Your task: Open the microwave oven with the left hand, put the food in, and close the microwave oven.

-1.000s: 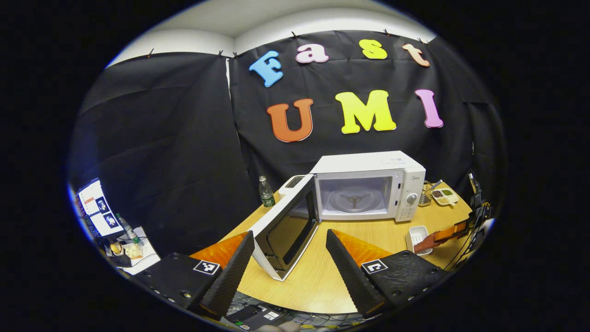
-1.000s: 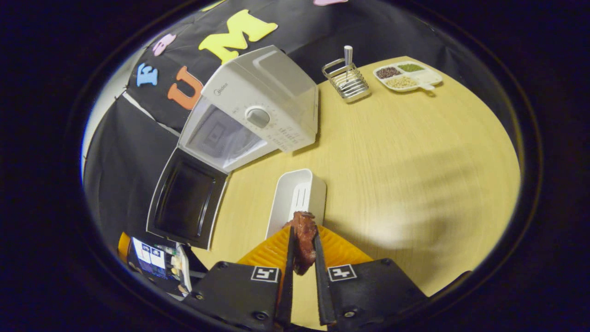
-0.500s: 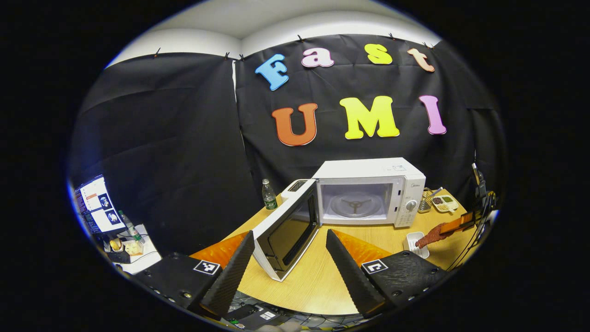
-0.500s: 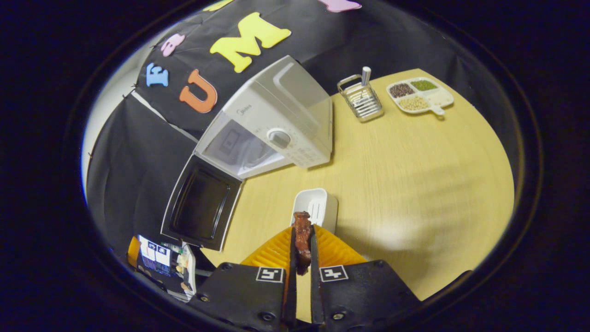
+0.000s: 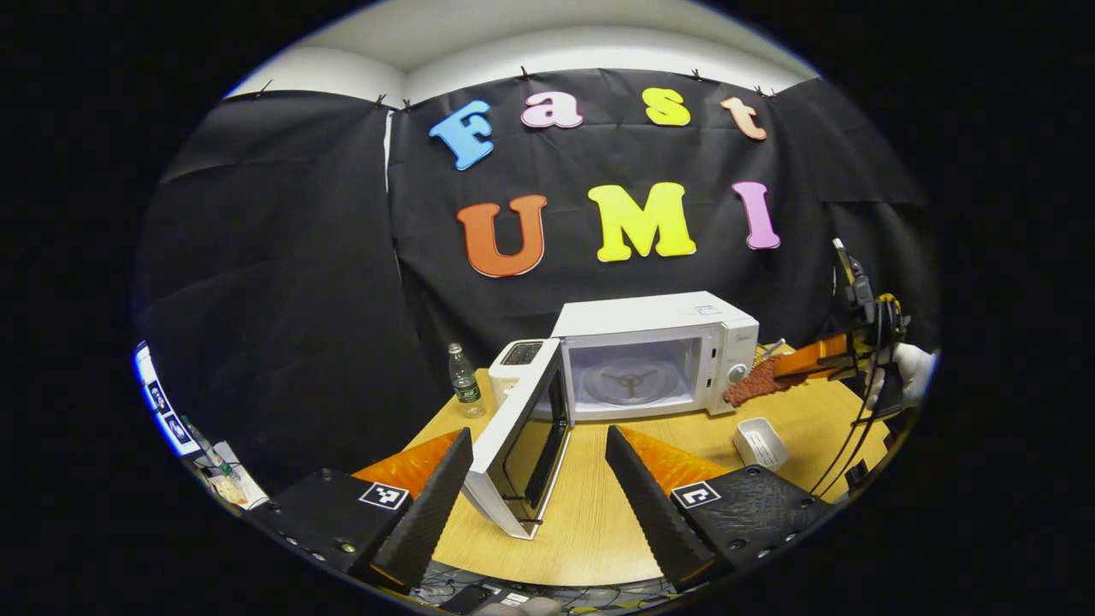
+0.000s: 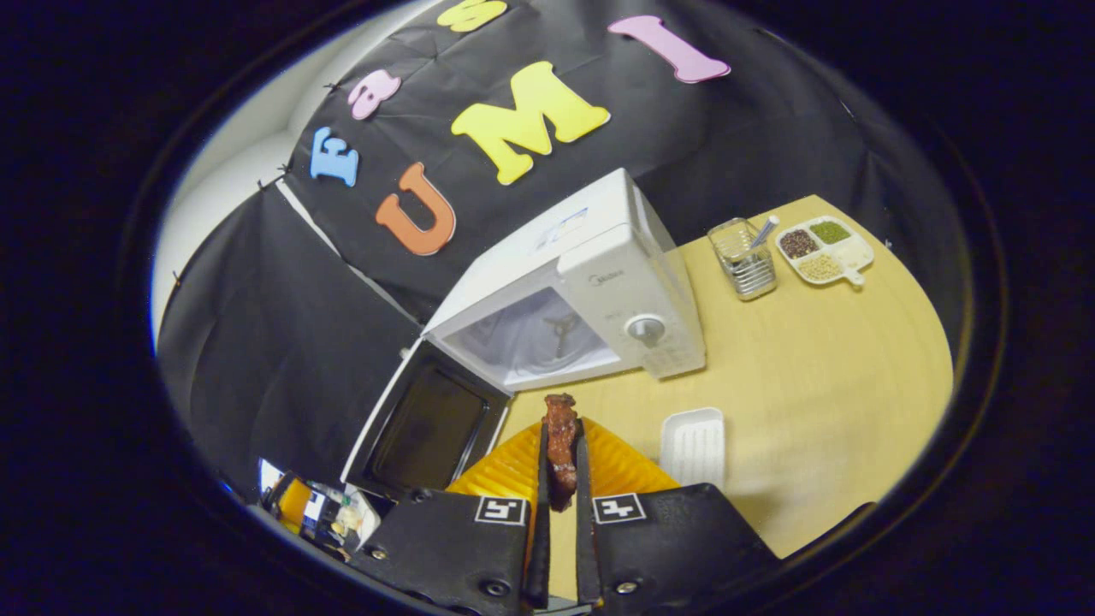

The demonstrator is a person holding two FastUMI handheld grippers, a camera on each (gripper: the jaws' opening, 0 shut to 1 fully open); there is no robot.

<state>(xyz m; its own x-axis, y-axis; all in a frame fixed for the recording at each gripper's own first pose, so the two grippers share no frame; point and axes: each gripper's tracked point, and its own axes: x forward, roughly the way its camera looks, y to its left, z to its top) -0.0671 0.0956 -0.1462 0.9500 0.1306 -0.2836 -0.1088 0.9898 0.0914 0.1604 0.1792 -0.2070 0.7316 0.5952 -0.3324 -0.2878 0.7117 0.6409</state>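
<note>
Holding the food [image 6: 560, 436] pinched between both fingers of my right claw [image 6: 560, 496], I have it lifted off the table [image 6: 821, 359] so it can travel; it sticks out past the fingertips, pointing at the oven mouth. Just right of this claw, down on the table, lies the white tray [image 6: 695, 443], empty, which I judge is where the piece came from. Ahead and slightly left sits the door [image 6: 428, 423], swung wide, and beyond the food the oven [image 6: 590, 291] shows its cavity with the turntable bare, so the insert step is not yet done. Farthest off, to the right, stand a wire rack [image 6: 746, 261] and a divided dish [image 6: 823, 251].

My left claw [image 5: 539, 479] hangs released, fingers spread wide and gripping nothing, low near the table edge; I judge it waits there to push the door shut. The door's edge stands between its fingers, just ahead. Farther on, right of the cavity, I see my other claw carried level by a gloved hand [image 5: 907, 376], food tip near the oven's dial panel. A bottle [image 5: 463, 385] stands left of the oven.
</note>
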